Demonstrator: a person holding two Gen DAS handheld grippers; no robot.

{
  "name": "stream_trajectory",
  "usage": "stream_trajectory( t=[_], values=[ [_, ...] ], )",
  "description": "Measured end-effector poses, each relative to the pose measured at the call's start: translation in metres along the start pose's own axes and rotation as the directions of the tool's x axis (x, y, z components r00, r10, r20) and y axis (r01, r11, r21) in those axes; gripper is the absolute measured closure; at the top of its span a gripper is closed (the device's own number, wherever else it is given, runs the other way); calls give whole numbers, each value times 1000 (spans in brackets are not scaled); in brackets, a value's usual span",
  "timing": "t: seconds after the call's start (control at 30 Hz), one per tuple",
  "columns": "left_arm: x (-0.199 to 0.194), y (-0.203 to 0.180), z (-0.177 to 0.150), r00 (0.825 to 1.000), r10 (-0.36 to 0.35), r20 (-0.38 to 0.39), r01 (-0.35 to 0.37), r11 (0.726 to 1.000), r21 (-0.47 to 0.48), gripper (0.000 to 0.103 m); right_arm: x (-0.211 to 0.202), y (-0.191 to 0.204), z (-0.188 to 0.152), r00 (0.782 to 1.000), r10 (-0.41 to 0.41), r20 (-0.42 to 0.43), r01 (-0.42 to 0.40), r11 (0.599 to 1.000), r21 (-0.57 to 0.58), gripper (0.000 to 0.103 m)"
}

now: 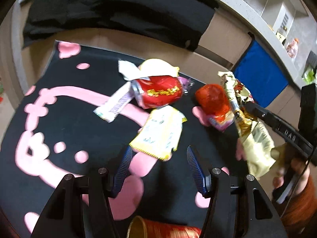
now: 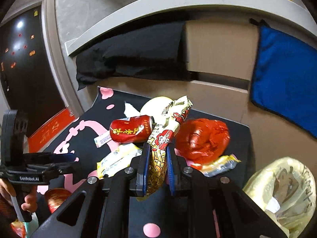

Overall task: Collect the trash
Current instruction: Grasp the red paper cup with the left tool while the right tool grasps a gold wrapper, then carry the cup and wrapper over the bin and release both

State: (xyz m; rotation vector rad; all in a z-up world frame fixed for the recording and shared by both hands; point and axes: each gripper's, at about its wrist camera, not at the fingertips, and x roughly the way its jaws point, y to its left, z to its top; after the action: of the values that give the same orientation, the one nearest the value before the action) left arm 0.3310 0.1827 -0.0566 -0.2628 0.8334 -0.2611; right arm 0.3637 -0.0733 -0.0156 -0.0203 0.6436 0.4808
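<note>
- The right tool [image 2: 156, 163] is pinched on a long gold-and-red snack wrapper [image 2: 158, 154], gripping it near the middle, so both ends hang free.
- The left tool [image 1: 159, 162] stands wide with nothing between its pads, just over a yellow sachet [image 1: 158, 132] on the black-and-pink mat [image 1: 65, 119] that covers the surface.
- Other trash on the mat: a red can [image 1: 157, 93] lying on its side, a crumpled red bag [image 2: 202, 138] to its right, and a white-and-purple wrapper [image 1: 113, 107] to its left.
- A pale plastic bag [image 2: 281, 194] sits near right, probably where the trash goes.
- Risks, as I judge them: the slick wrapper could slide out of the narrow grip; its loose end could sweep the can and set it rolling; it could miss the bag's slack mouth.
- The two tools are near each other and could knock together.
</note>
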Motion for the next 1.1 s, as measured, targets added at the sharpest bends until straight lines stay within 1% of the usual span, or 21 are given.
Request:
stream_trajectory(
  t=[0.07, 0.13, 0.23, 0.3, 0.4, 0.47, 0.57, 0.67, 0.73, 0.8, 0.9, 0.93, 0.97, 1.03, 1.1],
  values=[
    [-9, 5, -8, 1000, -3, 20, 4, 1000, -29, 45, 0, -5, -6, 1000, 2, -14, -2, 1000, 23, 87],
    [-15, 11, -12, 999, -20, 41, 23, 998, -64, 45, 1, -6, -12, 1000, 1, -27, 0, 1000, 30, 87],
    [-18, 16, -12, 997, -5, 81, 14, 994, -111, 45, 2, -5, -19, 999, 3, -41, -2, 999, 38, 87],
    [-20, 18, -9, 995, -28, 97, 41, 990, -134, 45, -1, -1, -22, 999, 10, -44, -8, 999, 38, 87],
    [-25, 15, -5, 991, -47, 128, 64, 989, -133, 45, -10, 5, -24, 1000, -1, -30, 1, 1000, 10, 87],
    [-32, 11, -3, 986, -75, 146, 93, 987, -127, 45, -14, 8, -24, 1000, -6, -25, 6, 1000, -12, 87],
    [-42, 8, -3, 987, -86, 136, 101, 989, -109, 45, -17, 10, -26, 1000, -6, -24, 5, 1000, -24, 87],
    [-56, 7, -8, 989, -113, 97, 123, 987, -103, 45, -16, 9, -28, 1000, 4, -30, -4, 1000, -14, 87],
    [-67, 8, -19, 990, -134, 39, 137, 987, -80, 45, -16, 9, -29, 999, 13, -31, -13, 1000, -11, 87],
    [-79, 9, -38, 989, -146, -35, 144, 989, -45, 45, -18, 11, -31, 999, 21, -30, -22, 1000, -14, 87],
    [-92, 12, -66, 989, -104, -107, 104, 995, -4, 45, -20, 14, -34, 999, 29, -32, -30, 999, -23, 87],
    [-96, 14, -76, 987, -87, -132, 87, 996, -4, 45, -22, 15, -36, 999, 29, -32, -30, 999, -25, 87],
    [-97, 16, -84, 985, -85, -149, 84, 996, -13, 45, -23, 16, -37, 999, 31, -32, -32, 999, -24, 87],
    [-97, 20, -98, 977, -111, -183, 105, 993, -44, 49, -26, 17, -38, 999, 35, -31, -36, 999, -20, 87],
    [-91, 22, -107, 972, -115, -203, 102, 992, -73, 53, -30, 21, -39, 999, 38, -27, -39, 999, -21, 87]
  ],
)
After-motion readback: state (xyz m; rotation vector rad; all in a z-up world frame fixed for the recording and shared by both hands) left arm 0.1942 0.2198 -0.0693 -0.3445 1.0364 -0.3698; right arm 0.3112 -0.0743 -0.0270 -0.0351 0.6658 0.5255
